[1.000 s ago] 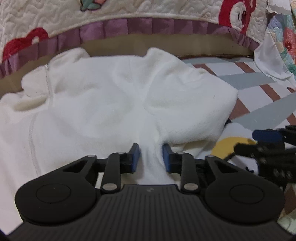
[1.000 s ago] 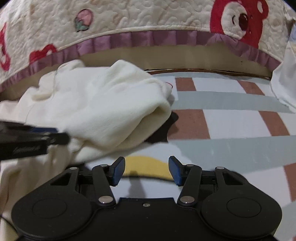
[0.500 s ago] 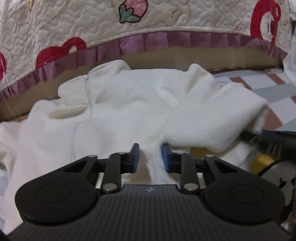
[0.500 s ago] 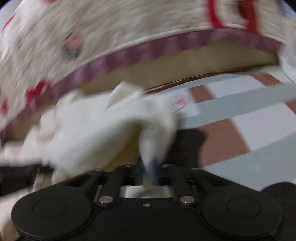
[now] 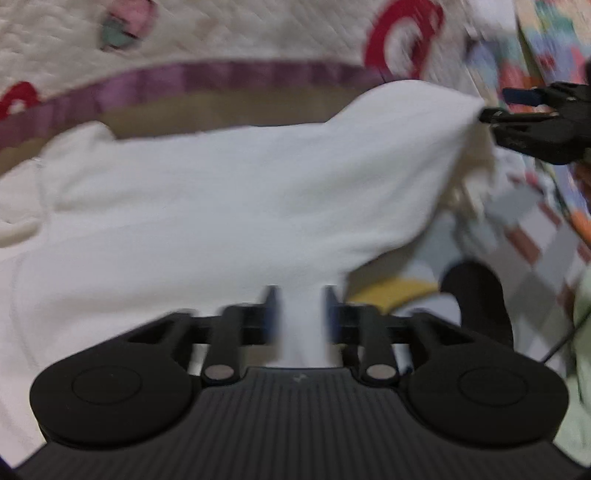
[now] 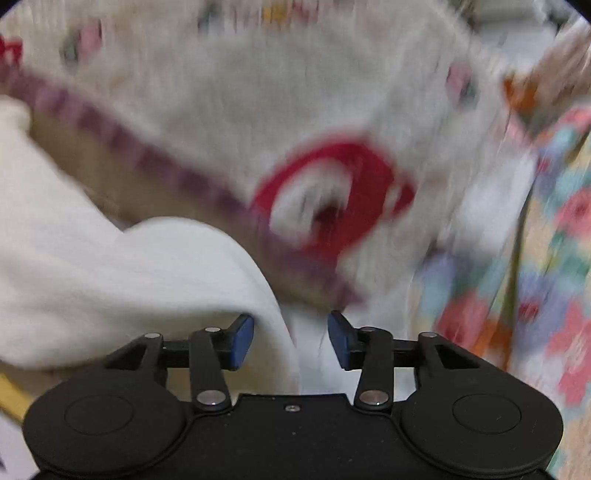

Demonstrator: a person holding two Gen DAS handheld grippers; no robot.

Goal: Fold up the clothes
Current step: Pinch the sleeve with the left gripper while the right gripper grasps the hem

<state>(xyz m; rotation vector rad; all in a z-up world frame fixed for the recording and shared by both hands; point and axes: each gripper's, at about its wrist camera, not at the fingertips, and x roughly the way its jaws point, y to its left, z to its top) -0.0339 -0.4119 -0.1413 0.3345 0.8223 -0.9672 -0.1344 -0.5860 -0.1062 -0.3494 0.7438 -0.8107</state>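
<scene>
A white fleece garment [image 5: 221,206] with a zip collar lies spread out, its right edge pulled up into a peak. My left gripper [image 5: 300,310] has a band of the fleece filling the gap between its blue pads, and its jaws are opening. My right gripper [image 6: 291,332] is raised at the garment's lifted corner, seen as [image 5: 517,110] in the left wrist view. Its jaws are opening too. The fleece [image 6: 129,280] edge drapes against the left pad [image 6: 242,341], with a gap to the other pad. Both views are blurred.
A quilted bedspread [image 5: 258,33] with red bear and strawberry prints and a purple ruffle [image 5: 221,75] hangs behind the garment. A striped play mat [image 5: 517,258] with a yellow patch [image 5: 391,291] lies underneath. A colourful floral quilt [image 6: 554,258] stands at the right.
My right gripper closed on the garment's right edge, carried it up and tilted, and now its pads stand apart. The fleece edge has risen from the mat into a peak.
</scene>
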